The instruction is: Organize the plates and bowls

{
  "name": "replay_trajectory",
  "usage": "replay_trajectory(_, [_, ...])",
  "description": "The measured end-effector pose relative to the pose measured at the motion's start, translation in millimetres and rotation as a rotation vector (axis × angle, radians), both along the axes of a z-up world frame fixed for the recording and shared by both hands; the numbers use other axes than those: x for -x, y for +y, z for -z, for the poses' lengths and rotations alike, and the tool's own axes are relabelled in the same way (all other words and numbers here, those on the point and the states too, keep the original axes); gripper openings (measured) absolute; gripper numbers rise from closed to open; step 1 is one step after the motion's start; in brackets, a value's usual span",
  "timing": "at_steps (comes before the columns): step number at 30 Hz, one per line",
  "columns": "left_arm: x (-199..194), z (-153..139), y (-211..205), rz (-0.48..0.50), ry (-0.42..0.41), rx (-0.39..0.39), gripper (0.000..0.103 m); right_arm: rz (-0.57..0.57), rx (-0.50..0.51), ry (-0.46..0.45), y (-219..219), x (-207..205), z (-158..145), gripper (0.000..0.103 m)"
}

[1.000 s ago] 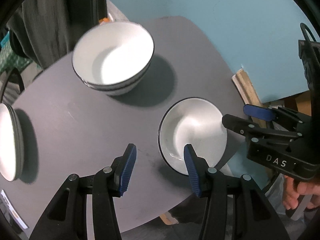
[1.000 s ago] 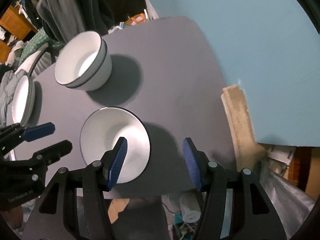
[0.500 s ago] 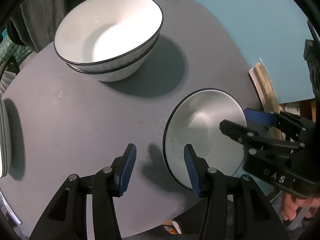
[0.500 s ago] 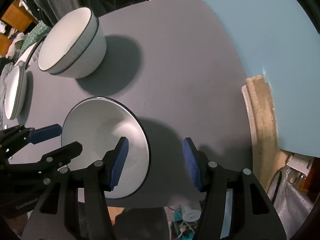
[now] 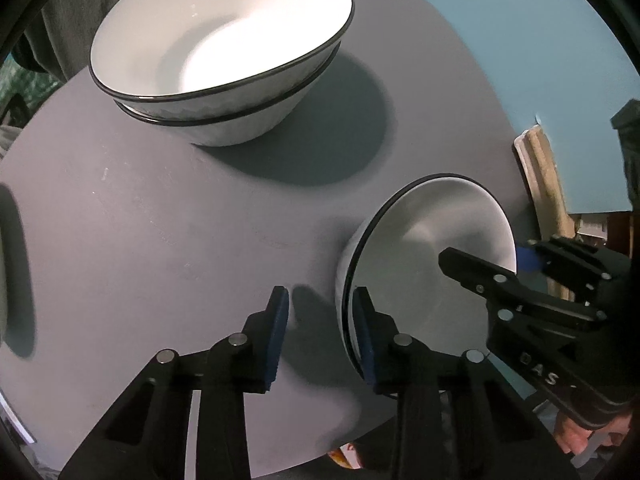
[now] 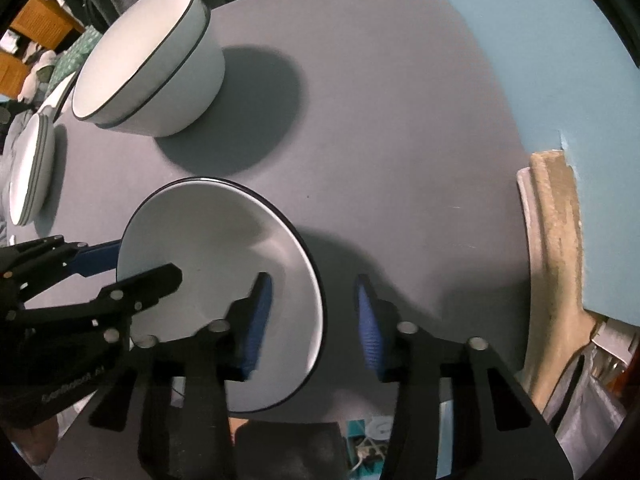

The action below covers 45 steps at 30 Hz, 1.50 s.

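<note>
Since the earlier frames both cameras have closed in on the single bowl (image 6: 208, 264), and each hand-held gripper now straddles its rim where before the fingers only hovered beside it. The bowl sits at the near edge of the grey worktop (image 6: 380, 128), white with a dark rim line.

The left hand-held gripper (image 5: 320, 336) has its fingers apart, one blue pad inside the bowl (image 5: 424, 264) at its left rim and the other outside over the worktop (image 5: 120, 240); whether the inner pad touches the wall I cannot tell. The right hand-held gripper (image 6: 314, 328) is likewise apart, its left pad inside the bowl and its right pad outside, with the right rim between them and not yet pinched. Each gripper shows in the other's view: the right hand-held gripper (image 5: 524, 256) reaches over the bowl's right rim, and the left hand-held gripper (image 6: 100, 264) comes in from the left.

Farther back and to the left stand the stacked bowls (image 5: 224, 52), two nested, upright, well apart from the single bowl; they appear in the right view too (image 6: 148, 64). A stack of plates (image 6: 30, 176) lies at the far left edge of the worktop. A blue wall (image 6: 540, 40) rises behind.
</note>
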<state>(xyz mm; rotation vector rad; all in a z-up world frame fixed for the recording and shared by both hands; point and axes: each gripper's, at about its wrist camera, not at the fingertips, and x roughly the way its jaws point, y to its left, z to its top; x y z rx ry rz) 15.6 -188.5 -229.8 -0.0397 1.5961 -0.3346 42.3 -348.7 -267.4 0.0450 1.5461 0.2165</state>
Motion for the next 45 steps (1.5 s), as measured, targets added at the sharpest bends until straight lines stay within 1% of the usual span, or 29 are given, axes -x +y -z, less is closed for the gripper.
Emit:
replay_trajectory(1, [0.1, -0.5, 0.9, 0.001, 0.002, 0.008, 0.028, -0.002, 0.001, 0.005, 0.9, -0.9, 1.2, 0.028])
replay_trajectory(3, [1.4, -1.1, 0.0, 0.006, -0.002, 0.005, 0.027, -0.002, -0.002, 0.016, 3.0, -1.5, 3.8, 0.015])
replay_trajectory(6, [3.8, -3.8, -0.3, 0.012, -0.002, 0.018, 0.02, 0.001, -0.002, 0.022, 4.6, -3.6, 4.4, 0.014])
replay_trajectory(8, [6.1, -6.0, -2.7, 0.018, -0.006, 0.01, 0.016, 0.014, -0.022, 0.036, 3.5, -6.2, 4.7, 0.012])
replay_trajectory(11, [10.8, -10.4, -5.6, 0.017, -0.014, 0.008, 0.016, 0.026, -0.085, 0.067, 4.5, -12.1, 6.0, 0.011])
replay_trajectory(15, [15.6, -12.7, 3.3, -0.017, -0.013, -0.009, 0.016, -0.022, -0.068, 0.056, 20.9, -17.8, 6.3, 0.01])
replay_trajectory(22, [16.3, -15.7, 28.2, -0.092, -0.01, -0.029, 0.016, -0.105, -0.08, 0.053, 57.2, -32.3, 6.9, 0.01])
replay_trajectory(26, [16.5, -15.3, 44.5, -0.145, 0.0, -0.029, 0.016, -0.15, -0.08, 0.051, 74.5, -27.9, 16.3, 0.01])
replay_trajectory(27, [12.9, -13.5, 47.2, -0.15, -0.001, -0.034, 0.016, -0.164, -0.077, 0.049, 84.5, -19.3, 19.0, 0.011])
replay_trajectory(29, [10.8, -10.4, 54.4, -0.161, -0.007, -0.042, 0.016, -0.182, -0.083, 0.049, 93.7, -20.9, 19.4, 0.011])
replay_trajectory(33, [13.0, -11.5, 57.0, -0.185, -0.006, -0.027, 0.016, -0.21, -0.08, 0.048, 101.1, -18.4, 20.2, 0.011])
replay_trajectory(36, [16.9, -7.5, 50.0, -0.195, -0.002, -0.027, 0.016, -0.212, -0.079, 0.047, 110.2, -22.7, 22.6, 0.011])
replay_trajectory(37, [19.8, -2.7, 54.8, -0.197, 0.001, -0.026, 0.016, -0.209, -0.084, 0.048, 111.4, -22.7, 23.6, 0.011])
replay_trajectory(39, [22.8, 0.5, 51.5, -0.198, 0.007, -0.027, 0.016, -0.2, -0.091, 0.053, 98.0, -15.1, 20.1, 0.012])
replay_trajectory(43, [22.5, 5.0, 49.0, -0.206, 0.02, -0.021, 0.016, -0.191, -0.089, 0.054, 89.9, -14.2, 23.7, 0.012])
replay_trajectory(45, [23.2, 7.2, 49.6, -0.215, 0.027, -0.016, 0.016, -0.196, -0.091, 0.047, 84.4, -14.3, 20.1, 0.012])
